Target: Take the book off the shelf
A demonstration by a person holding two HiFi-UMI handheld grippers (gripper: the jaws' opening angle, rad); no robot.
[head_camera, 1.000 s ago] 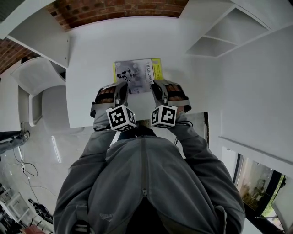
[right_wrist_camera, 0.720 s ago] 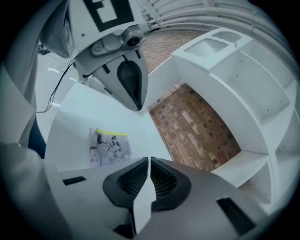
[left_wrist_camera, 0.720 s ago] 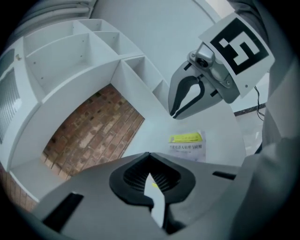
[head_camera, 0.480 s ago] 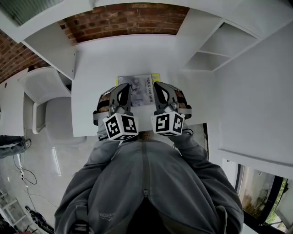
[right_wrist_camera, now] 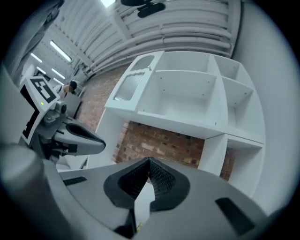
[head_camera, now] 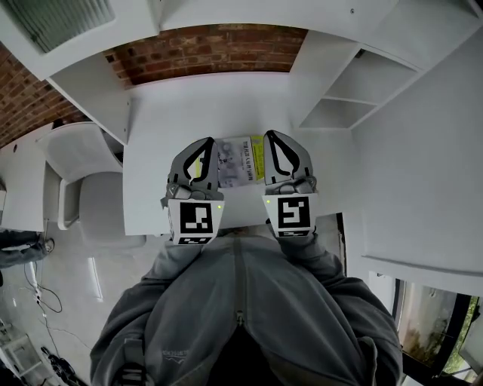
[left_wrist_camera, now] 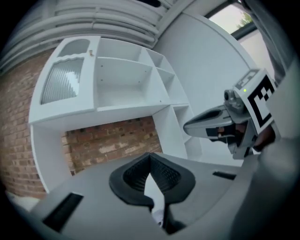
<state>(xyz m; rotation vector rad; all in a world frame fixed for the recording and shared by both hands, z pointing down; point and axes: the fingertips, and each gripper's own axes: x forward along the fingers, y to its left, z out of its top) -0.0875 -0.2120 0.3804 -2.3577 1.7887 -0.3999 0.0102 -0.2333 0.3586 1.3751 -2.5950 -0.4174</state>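
Note:
The book (head_camera: 243, 160), grey-covered with a yellow strip, lies flat on the white desk (head_camera: 162, 128), away from the shelves. Only its middle shows between my two grippers, which hover over its left and right parts. My left gripper (head_camera: 207, 142) is shut and holds nothing; in the left gripper view its jaws (left_wrist_camera: 150, 157) meet at the tips against the brick wall. My right gripper (head_camera: 272, 136) is also shut and empty; its tips (right_wrist_camera: 149, 162) touch. Each gripper shows in the other's view: the right gripper (left_wrist_camera: 220, 125) and the left gripper (right_wrist_camera: 72, 135).
A white shelf unit (head_camera: 351, 87) with open empty compartments stands at the desk's right and rises above it (right_wrist_camera: 187, 93). A brick wall (head_camera: 204, 45) backs the desk. A ribbed-glass cabinet door (head_camera: 56, 22) is at upper left. A white chair (head_camera: 79, 177) stands left of the desk.
Both grippers have lifted off the book's near edge toward the camera and tilted upward. The book has stayed flat on the desk. The head view has shifted, showing more wall and shelves.

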